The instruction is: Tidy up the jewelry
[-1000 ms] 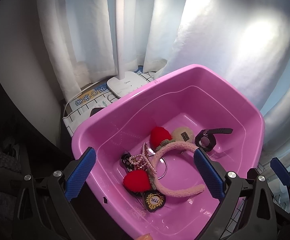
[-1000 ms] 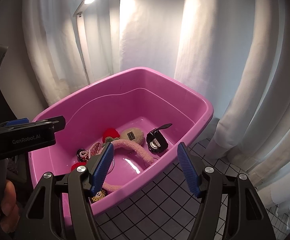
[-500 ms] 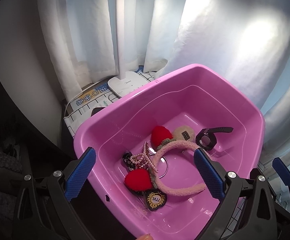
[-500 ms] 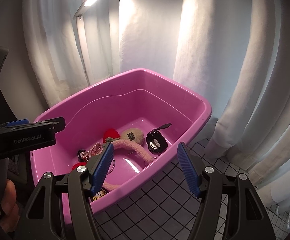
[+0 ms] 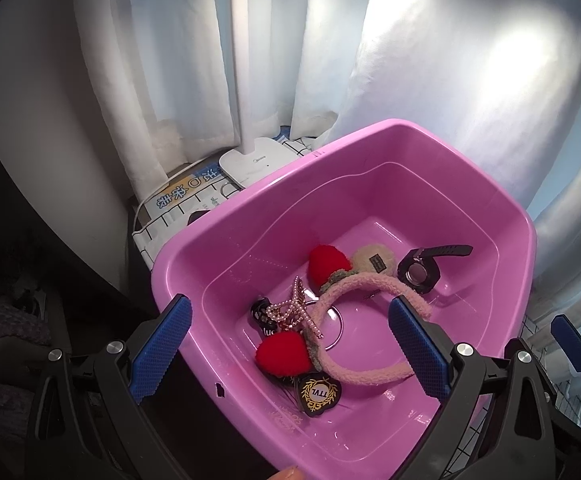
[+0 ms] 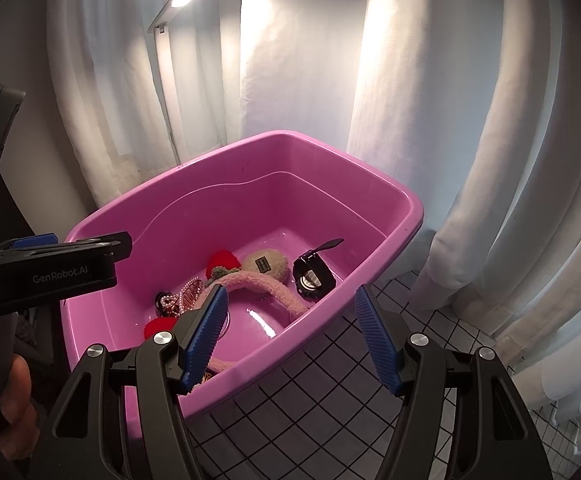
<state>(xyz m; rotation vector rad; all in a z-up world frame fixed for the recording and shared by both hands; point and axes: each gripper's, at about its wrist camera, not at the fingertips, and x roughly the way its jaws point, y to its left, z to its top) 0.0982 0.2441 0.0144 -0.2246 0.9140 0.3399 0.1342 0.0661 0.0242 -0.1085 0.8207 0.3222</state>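
A pink plastic tub holds the jewelry. Inside lie a fuzzy pink headband with red plush hearts, a beige pom, a black watch, a pearl hair clip, a metal ring and a black heart badge. My left gripper is open and empty above the tub's near side. My right gripper is open and empty over the tub's front right rim. The watch and headband show there too.
White curtains hang close behind and to the right. A white desk lamp base stands behind the tub on a checked cloth. A printed packet lies beside the lamp. The left gripper body shows at the right view's left edge.
Both grippers drifted slightly; the tub sits a little lower and nearer in the views. Nothing was grasped and the items in the tub have not moved.
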